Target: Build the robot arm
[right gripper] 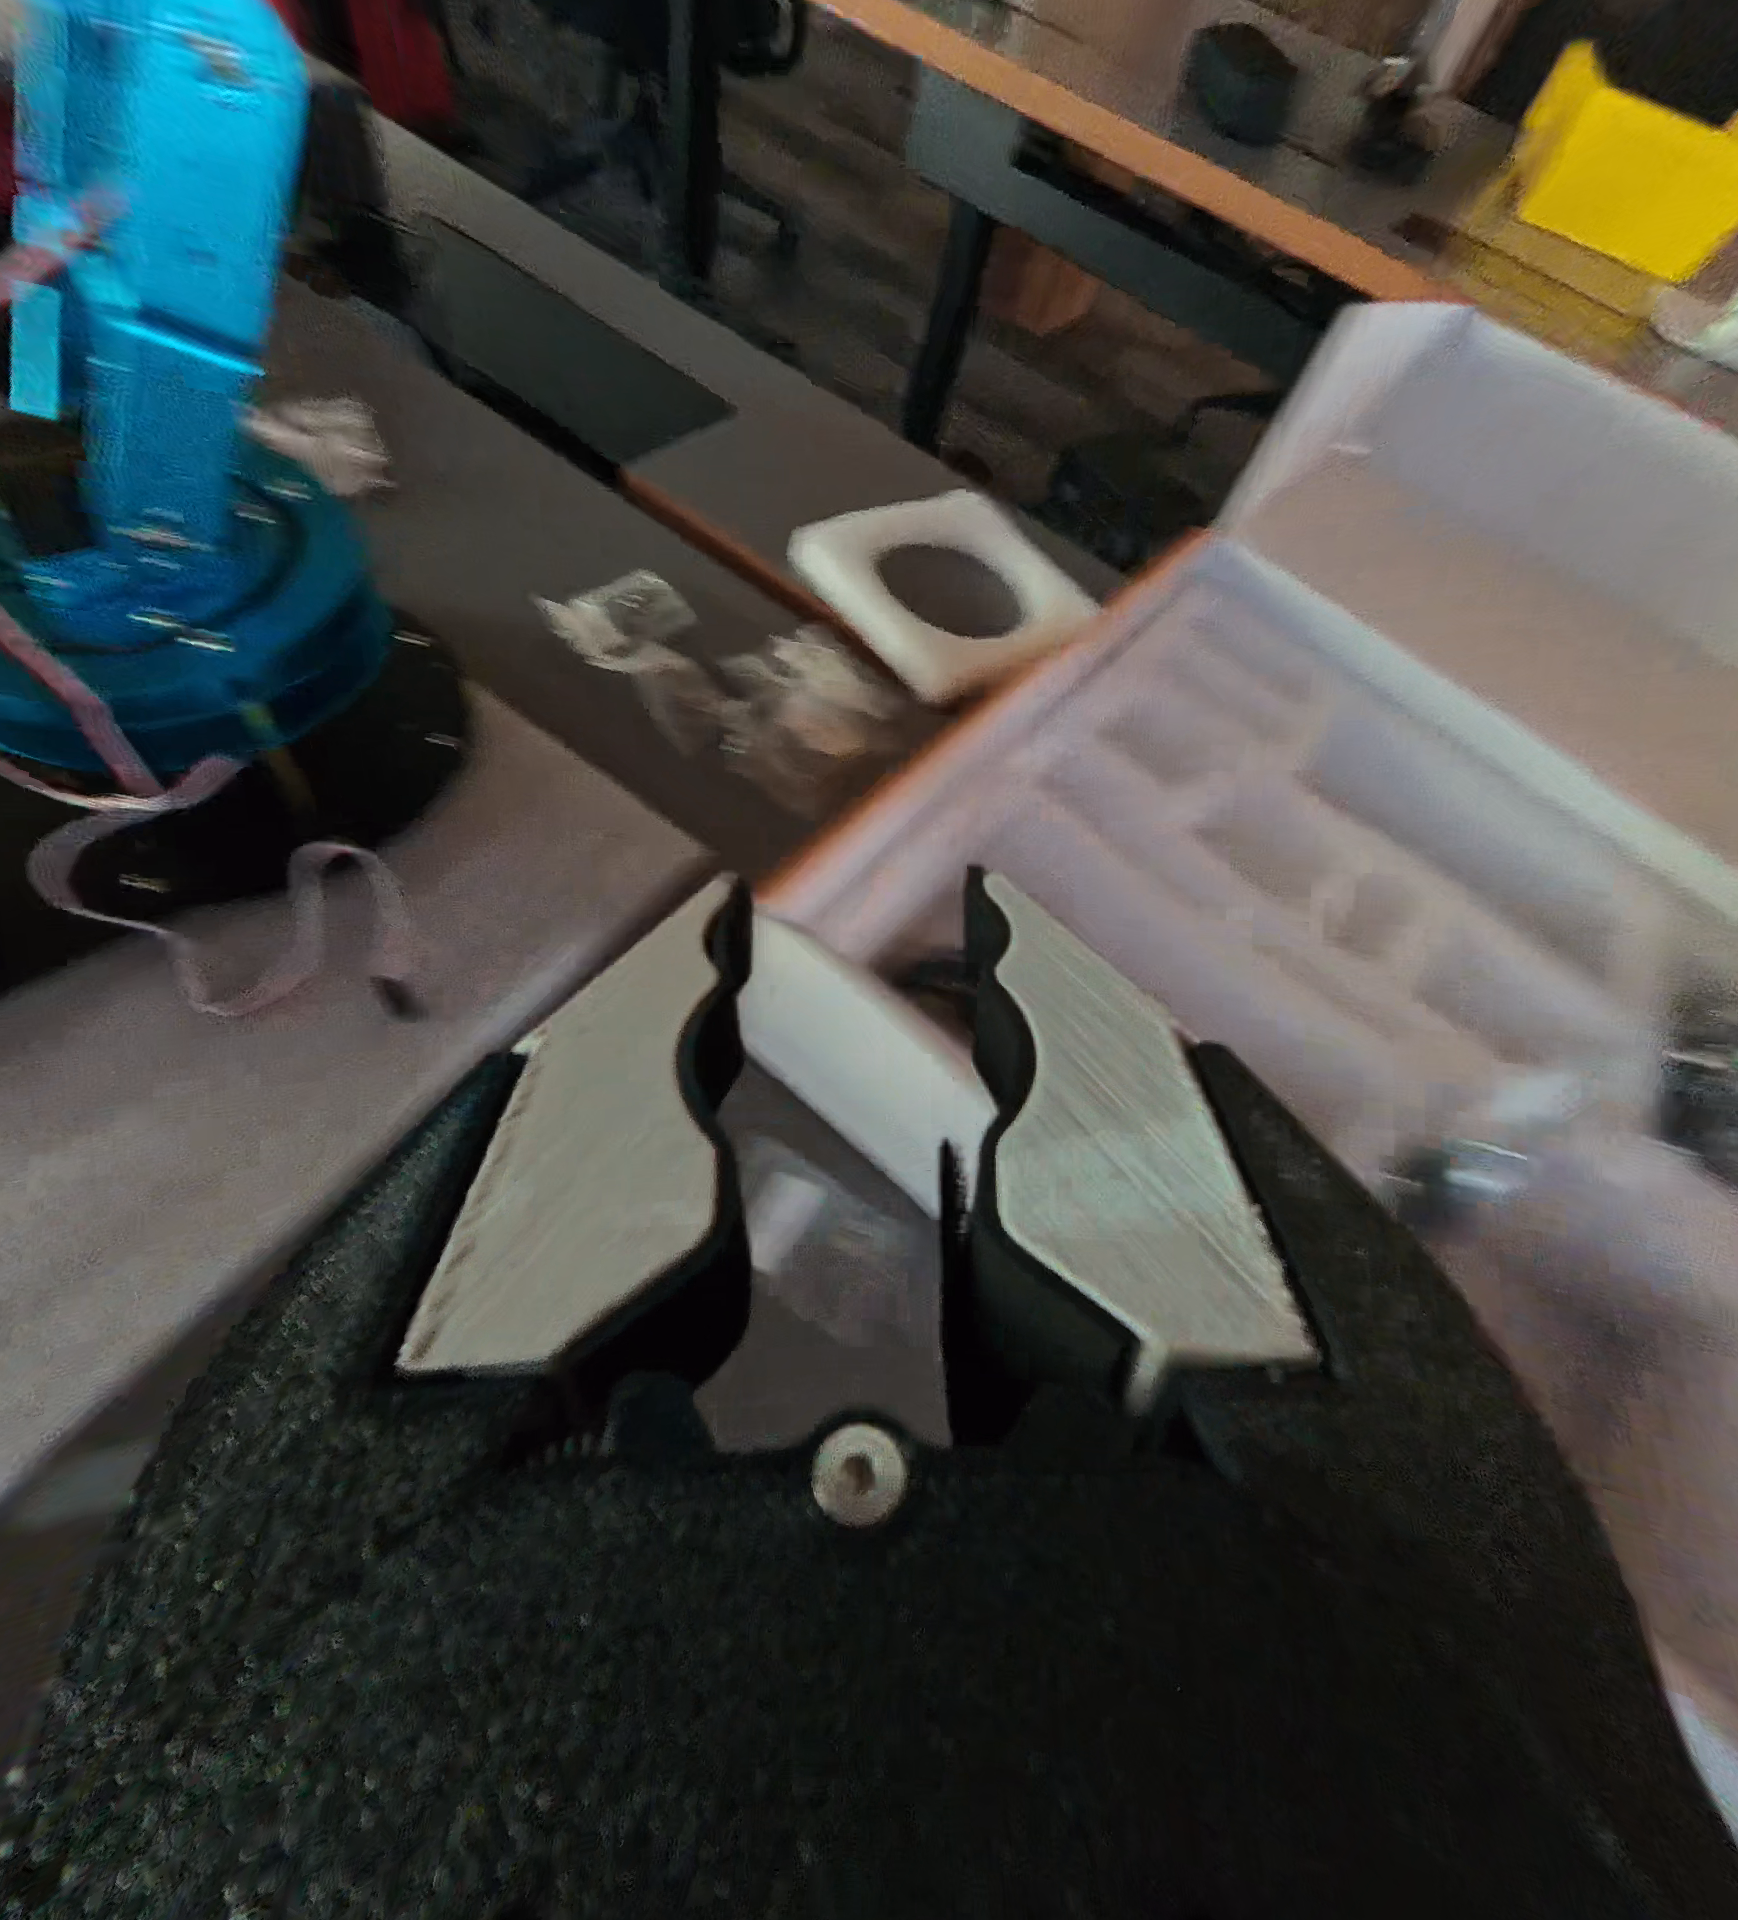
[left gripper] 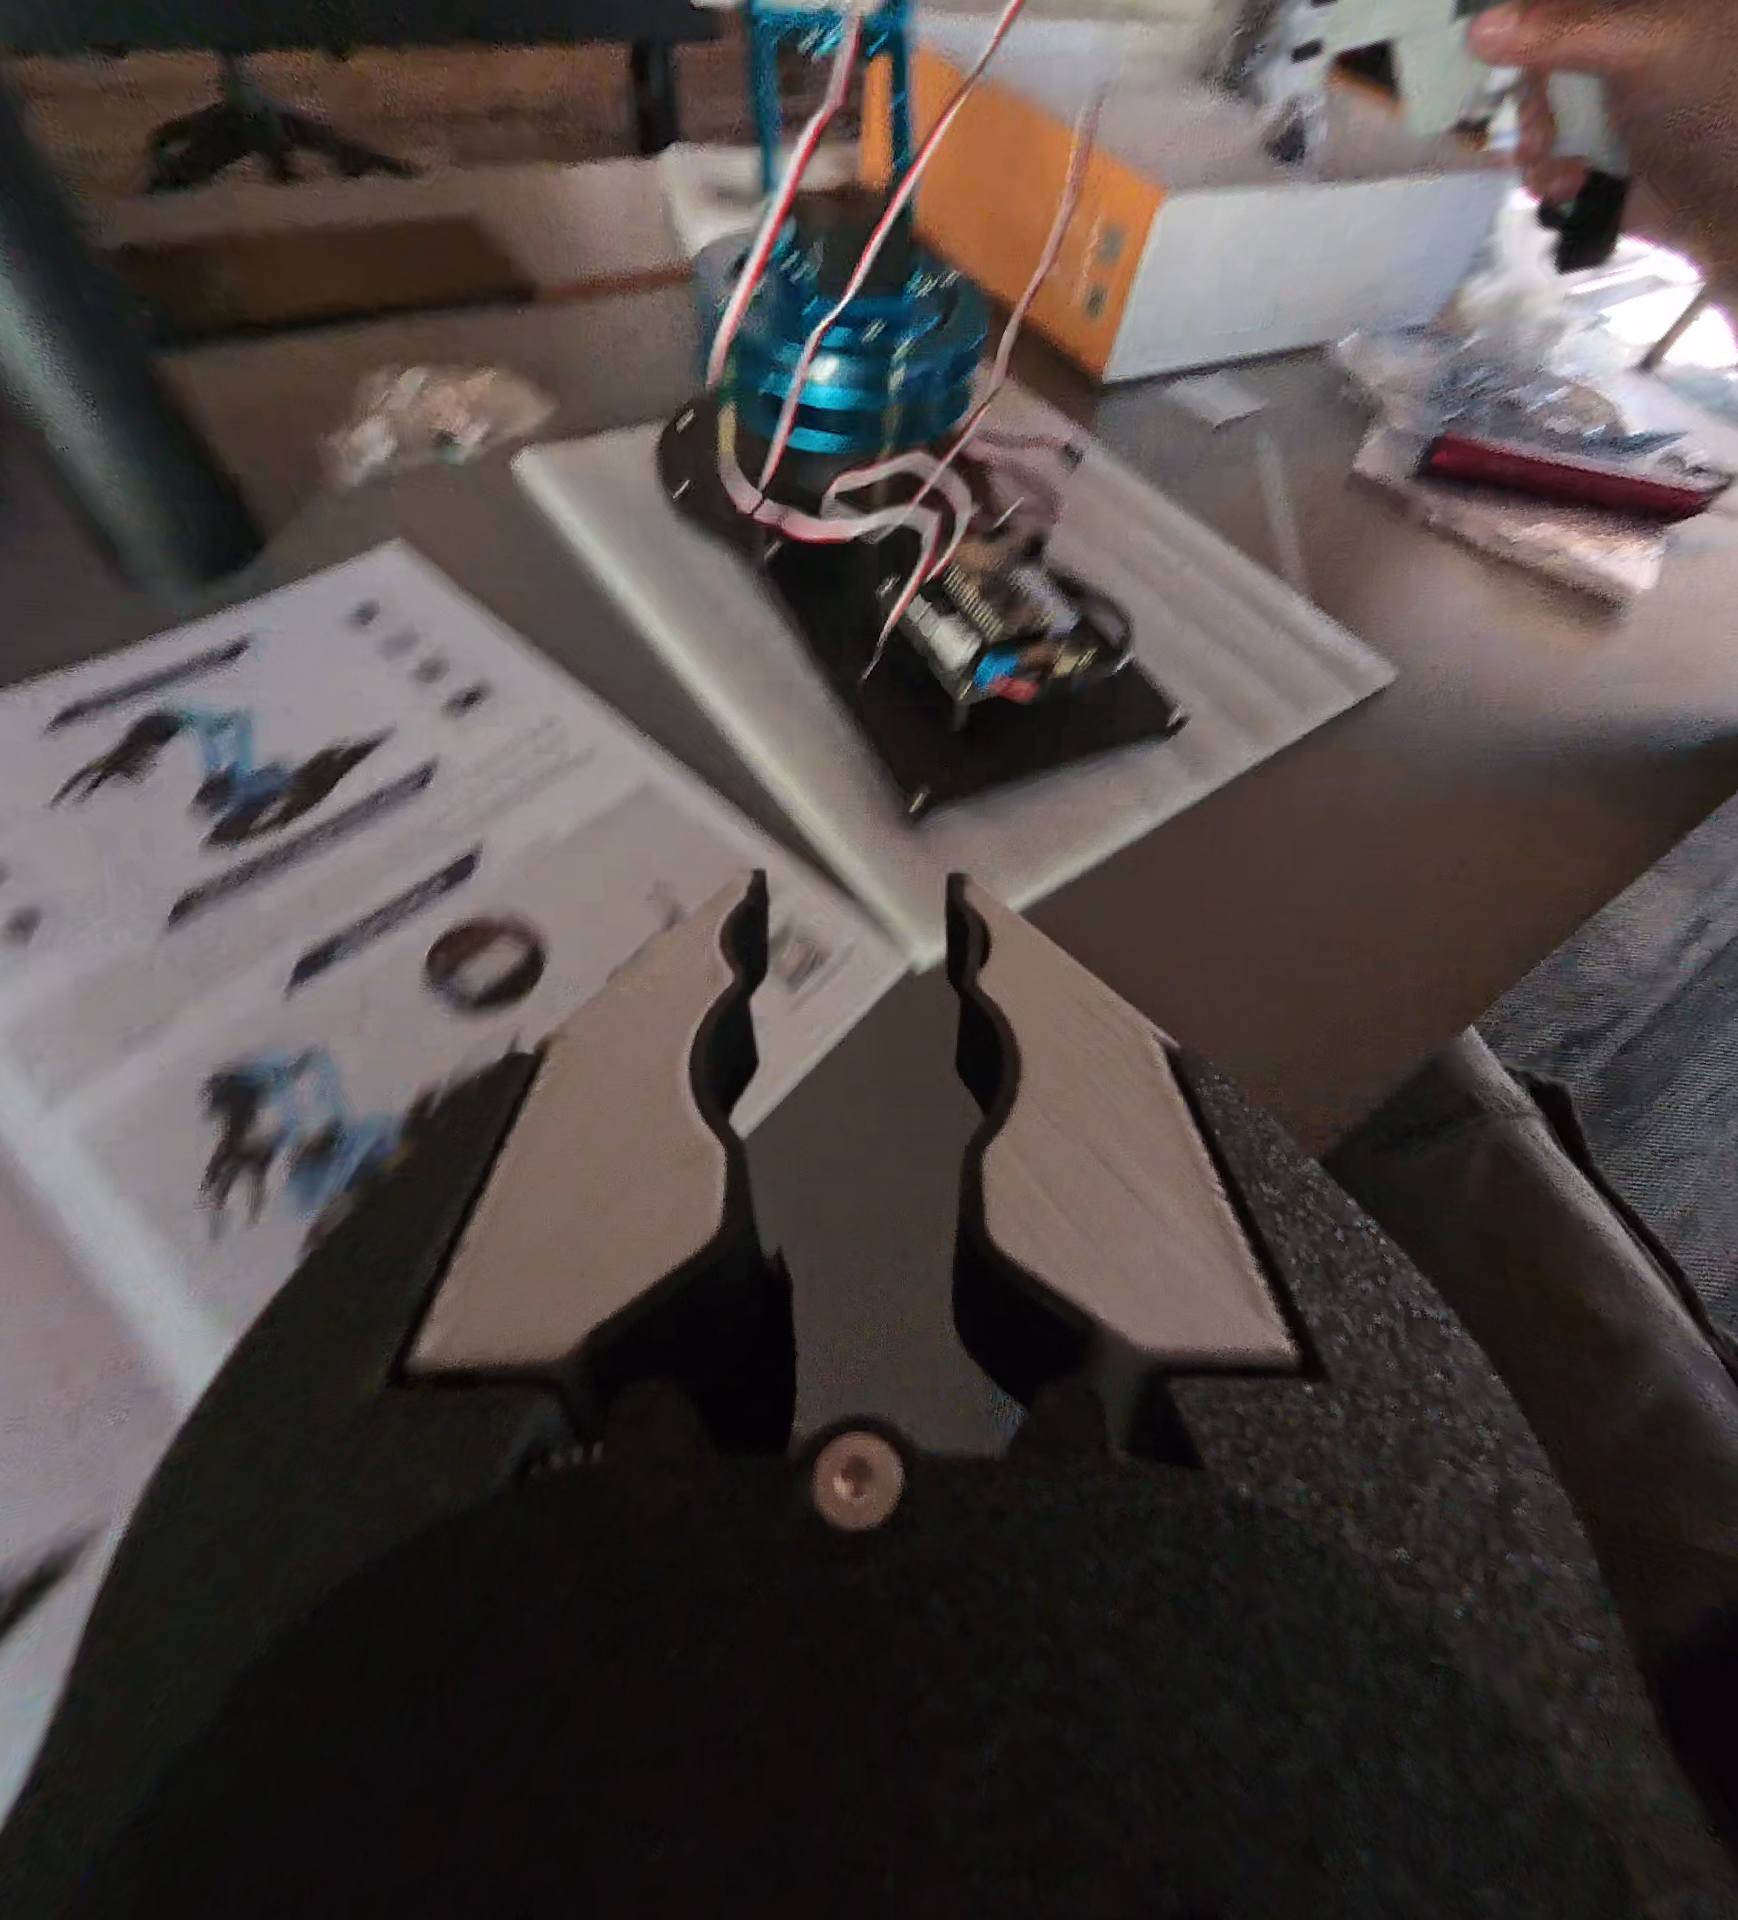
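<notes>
My left gripper (left gripper: 857, 894) is open and empty, held above the grey table. It points at a blue robot arm kit (left gripper: 844, 343) on a black base (left gripper: 1000, 727) with a circuit board (left gripper: 990, 623) and loose red-white wires (left gripper: 823, 177). The kit stands on a white board (left gripper: 1260, 644). My right gripper (right gripper: 854, 894) is open over the corner of an open white box (right gripper: 1364, 779). A white block (right gripper: 844, 1039) lies between its fingers; contact is unclear. The blue arm (right gripper: 158, 312) stands to its left. A hand holds the right gripper (left gripper: 1571, 135) at the far right in the left wrist view.
An open instruction booklet (left gripper: 221, 810) lies to the left. An orange and white box (left gripper: 1052, 229) stands behind the kit. A red item in plastic (left gripper: 1561, 478) and small parts bags (left gripper: 429, 416) lie around. A white square foam ring (right gripper: 938, 592) and a yellow box (right gripper: 1654, 177) are farther off. Spacing between my two grippers at the tips: around 50 cm. The blue robot arm kit (left gripper: 844, 343) is about equally far from each gripper, around 25 cm.
</notes>
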The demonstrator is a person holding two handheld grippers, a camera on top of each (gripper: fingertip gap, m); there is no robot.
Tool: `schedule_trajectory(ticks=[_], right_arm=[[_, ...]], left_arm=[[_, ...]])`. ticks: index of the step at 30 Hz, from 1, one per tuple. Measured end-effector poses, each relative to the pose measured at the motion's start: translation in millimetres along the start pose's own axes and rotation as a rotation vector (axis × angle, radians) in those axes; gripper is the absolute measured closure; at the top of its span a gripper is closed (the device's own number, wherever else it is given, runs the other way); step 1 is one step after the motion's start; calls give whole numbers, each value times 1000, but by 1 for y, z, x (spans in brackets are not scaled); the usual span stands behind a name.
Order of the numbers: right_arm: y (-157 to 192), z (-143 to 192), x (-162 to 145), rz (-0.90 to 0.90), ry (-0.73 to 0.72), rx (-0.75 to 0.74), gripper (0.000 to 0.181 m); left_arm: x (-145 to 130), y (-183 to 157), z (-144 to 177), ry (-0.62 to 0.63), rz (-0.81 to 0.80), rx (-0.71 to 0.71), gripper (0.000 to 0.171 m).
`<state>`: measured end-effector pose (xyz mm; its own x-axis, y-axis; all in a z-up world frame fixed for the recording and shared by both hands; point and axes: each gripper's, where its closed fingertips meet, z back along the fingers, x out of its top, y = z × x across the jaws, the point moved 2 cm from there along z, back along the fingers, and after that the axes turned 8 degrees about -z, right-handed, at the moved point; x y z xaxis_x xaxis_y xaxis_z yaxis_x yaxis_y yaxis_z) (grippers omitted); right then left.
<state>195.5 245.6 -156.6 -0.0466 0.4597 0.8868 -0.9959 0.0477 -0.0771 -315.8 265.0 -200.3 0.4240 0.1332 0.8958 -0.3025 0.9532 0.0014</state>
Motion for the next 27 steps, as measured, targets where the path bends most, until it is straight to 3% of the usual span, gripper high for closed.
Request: schedule_trajectory(ticks=[3,5,6,8,12,16,19,22,27], right_arm=[[-104,26,-7,-5,97,-103,148],[-147,26,-31,-78,220,-27,143],[-150,24,-41,-114,256,87,147],[-137,21,-55,-123,290,296,149],[-101,10,-81,86,381,459,145],[-86,-9,-107,285,545,475,143],[-81,-12,-110,406,577,476,147],[-63,-6,-111,355,599,585,134],[-46,5,-109,264,657,747,132]], left_arm=[[43,-24,-49,-62,-25,-159,138],[63,-41,-80,-80,-77,-229,139],[70,-49,-94,-85,-119,-244,138],[83,-63,-118,-92,-197,-264,138],[112,-81,-155,-72,-252,-296,138],[129,-93,-181,-37,-239,-366,138],[128,-90,-197,-2,-273,-304,138],[132,-90,-208,2,-232,-240,138],[143,-113,-210,-55,-63,-321,138]])
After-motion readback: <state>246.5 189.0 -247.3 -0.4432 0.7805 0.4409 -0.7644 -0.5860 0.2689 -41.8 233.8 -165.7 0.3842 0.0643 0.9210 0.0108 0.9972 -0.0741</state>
